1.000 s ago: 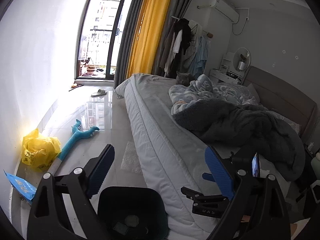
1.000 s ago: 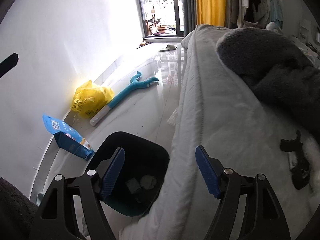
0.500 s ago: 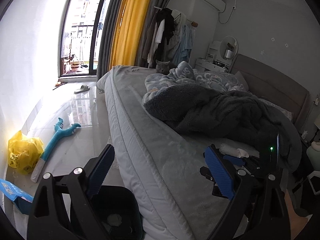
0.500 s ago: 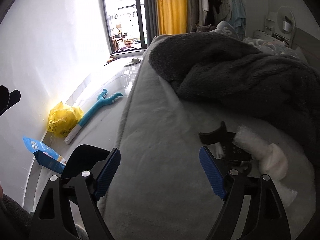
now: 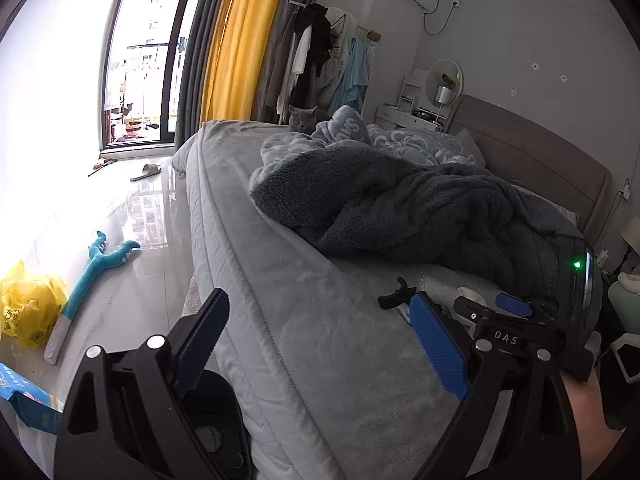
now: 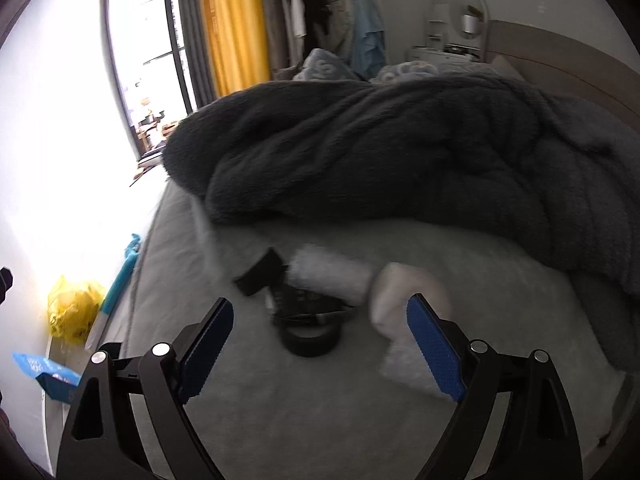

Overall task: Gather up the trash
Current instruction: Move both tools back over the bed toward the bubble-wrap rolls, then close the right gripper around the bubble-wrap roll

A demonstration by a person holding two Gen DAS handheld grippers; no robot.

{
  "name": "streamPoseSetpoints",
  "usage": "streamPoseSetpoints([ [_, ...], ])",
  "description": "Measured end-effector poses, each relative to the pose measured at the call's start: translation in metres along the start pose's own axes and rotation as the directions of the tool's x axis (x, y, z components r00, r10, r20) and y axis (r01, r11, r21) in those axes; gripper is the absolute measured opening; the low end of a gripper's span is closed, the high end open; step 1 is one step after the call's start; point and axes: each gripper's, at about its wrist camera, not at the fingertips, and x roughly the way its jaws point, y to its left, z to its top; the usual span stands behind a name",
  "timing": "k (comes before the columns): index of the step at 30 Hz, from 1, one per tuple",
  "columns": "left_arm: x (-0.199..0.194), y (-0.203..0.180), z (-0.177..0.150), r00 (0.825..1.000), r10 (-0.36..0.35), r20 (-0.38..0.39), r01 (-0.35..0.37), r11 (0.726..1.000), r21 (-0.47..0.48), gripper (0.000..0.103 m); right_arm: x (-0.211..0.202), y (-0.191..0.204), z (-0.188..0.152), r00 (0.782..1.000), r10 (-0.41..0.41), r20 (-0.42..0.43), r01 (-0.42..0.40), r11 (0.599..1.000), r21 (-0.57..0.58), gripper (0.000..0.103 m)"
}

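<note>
In the left wrist view we see our left tongs (image 5: 320,344) spread wide, the blue pads holding nothing and touching nothing. They hang over the near left edge of the bed (image 5: 328,344), with the left finger out past the mattress above the dark trash bin (image 5: 216,436) that stands on the floor just beside the bed; a pale scrap or two lies inside it. On the far right of this view our right tongs (image 5: 460,312) reach over the mattress, and a bit of bubble wrap (image 5: 436,286) and a black part show just beyond them, near the edge of the dark grey blanket (image 5: 420,208). Only this view shows the grey cat (image 5: 302,117) at the far end of the bed and the slipper (image 5: 146,171) on the floor by the window.

In the right wrist view our right tongs (image 6: 320,344) are likewise released, wide apart and empty. The trash lies on the bed between and just beyond the fingers: a roll of black tape (image 6: 310,338) nearest, a black clip-like piece (image 6: 260,272) to its far left, a roll of bubble wrap (image 6: 328,276) behind it, and a white crumpled wad (image 6: 400,296) just beside the right pad (image 6: 436,350); whether they touch we cannot tell, as the picture is blurred. The blanket is heaped farther back. On the floor at left both views show the yellow plastic bag (image 6: 70,308), the teal toy (image 6: 120,280) and the blue packet (image 6: 48,376).
</note>
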Motion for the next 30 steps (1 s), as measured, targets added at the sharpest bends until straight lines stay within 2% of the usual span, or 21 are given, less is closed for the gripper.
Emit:
streamPoseSetpoints([
  [9, 0.024, -0.018, -0.005, 0.999, -0.025, -0.021, 0.025, 0.999, -0.026, 0.093, 0.009, -0.04, -0.012, 0.995, -0.101, -0.025, 0.102, 0.993, 0.062, 0.09],
  [15, 0.043, -0.031, -0.011, 0.998, -0.037, -0.049, 0.035, 0.998, -0.047, 0.093, 0.018, -0.052, -0.02, 0.995, -0.069, -0.074, 0.075, 0.993, 0.086, 0.09],
  [25, 0.072, -0.064, -0.024, 0.996, -0.031, -0.088, 0.032, 0.999, 0.003, 0.093, 0.03, -0.063, -0.029, 0.991, 0.0, -0.134, 0.008, 0.998, 0.059, 0.09],
  [27, 0.077, -0.071, -0.027, 0.995, -0.03, -0.094, 0.031, 0.999, 0.015, 0.093, 0.031, -0.067, -0.029, 0.991, 0.008, -0.135, -0.001, 0.999, 0.054, 0.086],
  [30, 0.086, -0.082, -0.032, 0.994, -0.03, -0.105, 0.033, 0.999, 0.03, 0.093, 0.032, -0.072, -0.03, 0.989, 0.019, -0.145, -0.012, 0.999, 0.049, 0.076],
])
